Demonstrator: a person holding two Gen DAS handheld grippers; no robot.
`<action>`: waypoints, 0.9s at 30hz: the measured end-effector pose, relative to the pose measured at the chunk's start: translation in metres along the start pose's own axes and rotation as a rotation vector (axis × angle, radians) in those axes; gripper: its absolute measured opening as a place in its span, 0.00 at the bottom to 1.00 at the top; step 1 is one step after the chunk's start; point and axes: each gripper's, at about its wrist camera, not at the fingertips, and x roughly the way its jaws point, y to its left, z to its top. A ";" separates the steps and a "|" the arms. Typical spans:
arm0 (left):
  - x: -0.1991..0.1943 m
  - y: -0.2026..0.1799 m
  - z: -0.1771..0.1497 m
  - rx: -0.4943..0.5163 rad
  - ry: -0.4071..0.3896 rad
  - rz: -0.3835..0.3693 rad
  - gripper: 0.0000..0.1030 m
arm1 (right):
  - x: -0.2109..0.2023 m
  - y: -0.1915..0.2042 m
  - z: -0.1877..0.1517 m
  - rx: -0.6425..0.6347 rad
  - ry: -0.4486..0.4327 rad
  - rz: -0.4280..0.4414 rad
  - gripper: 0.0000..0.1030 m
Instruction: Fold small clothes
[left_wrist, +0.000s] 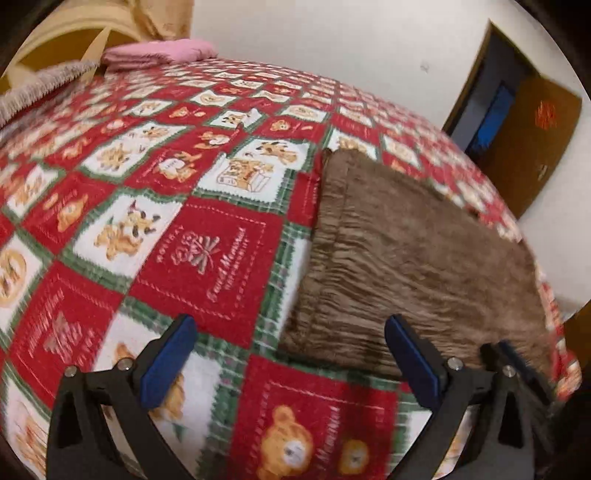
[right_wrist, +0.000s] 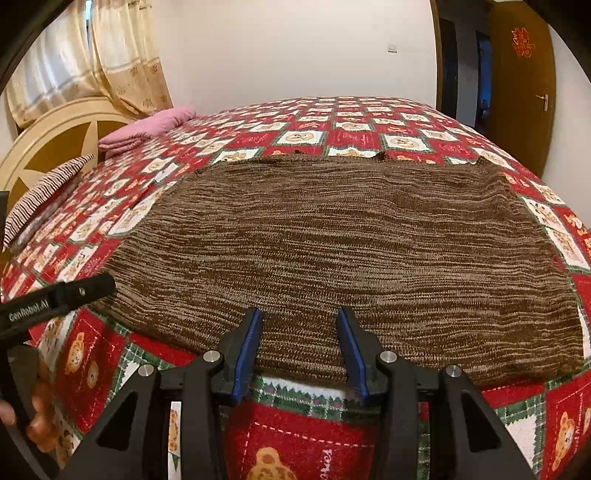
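The brown knit garment (right_wrist: 332, 254) lay flat on the bedspread (left_wrist: 207, 251). The right gripper (right_wrist: 299, 350) gaped over its near hem; the left gripper (left_wrist: 291, 354) spread wide beside it. Only the right view showed curtains (right_wrist: 122, 62).

"GenRobot.AI" on left tongs (right_wrist: 55, 301) | bedspread (left_wrist: 207, 258) script too blurred | red door emblem (right_wrist: 522, 42) unreadable
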 end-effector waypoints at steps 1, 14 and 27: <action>-0.009 0.003 -0.007 -0.066 -0.017 -0.030 0.99 | 0.000 0.000 0.000 0.002 -0.002 0.003 0.43; 0.008 -0.031 -0.005 -0.127 -0.053 -0.172 1.00 | -0.001 -0.002 -0.003 0.018 -0.020 0.037 0.46; 0.024 -0.018 0.015 -0.143 -0.054 -0.231 0.41 | -0.010 0.003 0.016 0.022 -0.028 0.047 0.46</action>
